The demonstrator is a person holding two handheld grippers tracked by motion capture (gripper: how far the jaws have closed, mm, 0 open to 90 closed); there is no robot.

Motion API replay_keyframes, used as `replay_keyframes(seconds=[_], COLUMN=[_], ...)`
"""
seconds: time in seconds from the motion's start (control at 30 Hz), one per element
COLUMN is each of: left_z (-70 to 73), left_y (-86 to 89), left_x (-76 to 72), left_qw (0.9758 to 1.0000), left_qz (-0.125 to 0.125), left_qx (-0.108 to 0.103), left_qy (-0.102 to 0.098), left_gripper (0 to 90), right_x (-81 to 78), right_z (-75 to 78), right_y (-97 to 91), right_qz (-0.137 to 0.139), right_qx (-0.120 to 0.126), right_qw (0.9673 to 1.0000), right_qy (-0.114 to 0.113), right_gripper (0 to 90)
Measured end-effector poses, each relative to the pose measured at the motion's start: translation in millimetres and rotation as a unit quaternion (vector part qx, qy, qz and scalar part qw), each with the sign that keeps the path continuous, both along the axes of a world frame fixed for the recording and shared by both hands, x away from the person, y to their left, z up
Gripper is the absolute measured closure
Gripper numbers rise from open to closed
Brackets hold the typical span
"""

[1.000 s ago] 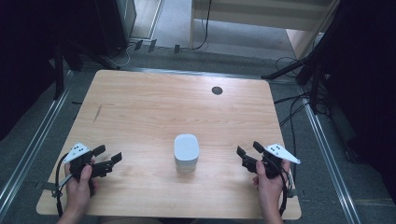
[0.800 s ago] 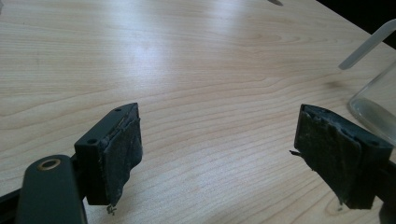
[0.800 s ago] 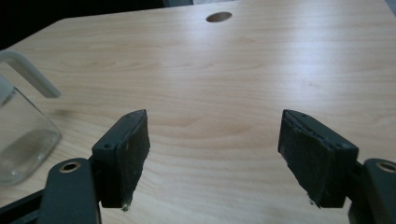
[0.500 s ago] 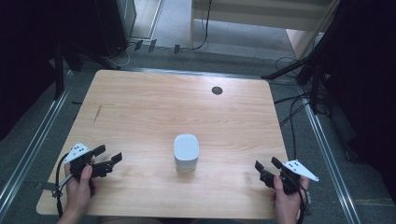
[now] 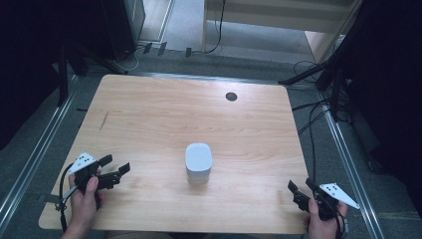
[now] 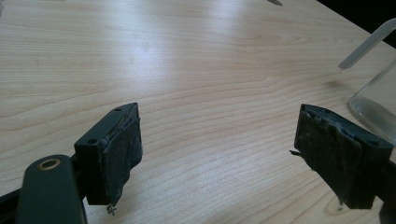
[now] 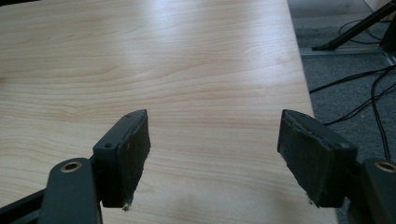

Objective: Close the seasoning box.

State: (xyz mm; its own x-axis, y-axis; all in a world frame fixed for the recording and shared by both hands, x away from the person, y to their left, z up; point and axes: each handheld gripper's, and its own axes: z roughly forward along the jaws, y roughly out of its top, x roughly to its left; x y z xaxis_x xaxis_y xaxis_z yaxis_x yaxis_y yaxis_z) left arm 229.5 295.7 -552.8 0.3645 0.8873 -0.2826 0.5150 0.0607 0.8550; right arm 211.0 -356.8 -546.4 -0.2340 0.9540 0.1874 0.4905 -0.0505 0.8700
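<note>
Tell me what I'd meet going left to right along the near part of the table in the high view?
left gripper held in a hand → white container near the table's middle → right gripper at the near right corner of the table.

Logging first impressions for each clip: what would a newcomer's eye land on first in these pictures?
First, the lone white container with a rounded lid, standing upright near the middle of the pale wooden table. Next, the two hand-held grippers at the near edge: the left gripper at the near left corner and the right gripper at the near right corner, both with jaws spread and holding nothing. A small dark round hole marks the far side of the tabletop.
</note>
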Motion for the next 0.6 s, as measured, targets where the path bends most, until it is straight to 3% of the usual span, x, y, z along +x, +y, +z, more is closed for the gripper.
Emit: replay_keyframes(seconds=[0.23, 0.5, 0.6], left_z=[0.0, -0.2, 0.3], left_y=[-0.1, 0.1, -0.5], left_x=[0.0, 0.9, 0.1], left_qw=[1.0, 1.0, 1.0], left_qz=[-0.001, 0.0, 0.003], left_qx=[0.002, 0.0, 0.005], left_qy=[0.0, 0.004, -0.006], left_gripper=[15.2, 15.2, 15.2], right_x=[-12.1, -13.1, -13.5], right_z=[0.2, 0.2, 0.3], right_y=[-4.9, -3.6, -3.2], right_qz=[0.005, 0.001, 0.002], right_qx=[-0.027, -0.035, -0.037], right_qw=[0.9996, 0.9994, 0.9993], right_qy=[-0.007, -0.006, -0.007], right_gripper=[25.8, 26.0, 26.7])
